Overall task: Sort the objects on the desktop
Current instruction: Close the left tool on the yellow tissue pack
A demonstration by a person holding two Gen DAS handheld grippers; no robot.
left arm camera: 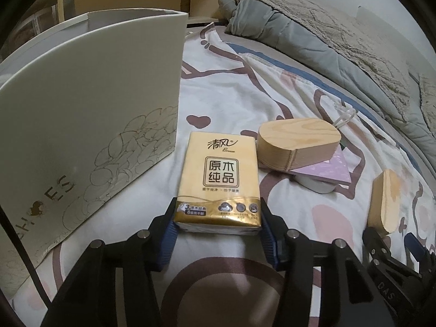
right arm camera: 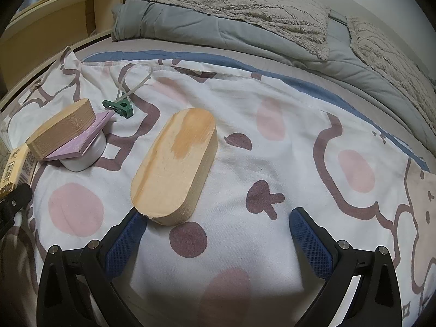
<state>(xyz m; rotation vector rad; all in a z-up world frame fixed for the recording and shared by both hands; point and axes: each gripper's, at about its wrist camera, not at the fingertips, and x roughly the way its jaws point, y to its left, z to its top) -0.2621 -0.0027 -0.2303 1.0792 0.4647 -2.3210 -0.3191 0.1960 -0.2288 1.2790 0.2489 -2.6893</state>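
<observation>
While the left gripper clamps its fingers on the tissue pack lying on the bed beside the box, the right gripper gapes empty; lifting the pack into the box seems next.

tissue pack: gold | box: cream, floral outline | sheet: white, pink-brown shapes

A home bedroom. The things lie on a bed spread with a white sheet printed with pink spots and brown cartoon outlines. Behind the sheet, a grey quilt lies bunched with a shaggy beige blanket on top. Beside the bed stands pale wooden shelving, and a white shoe box sits on the sheet.
</observation>
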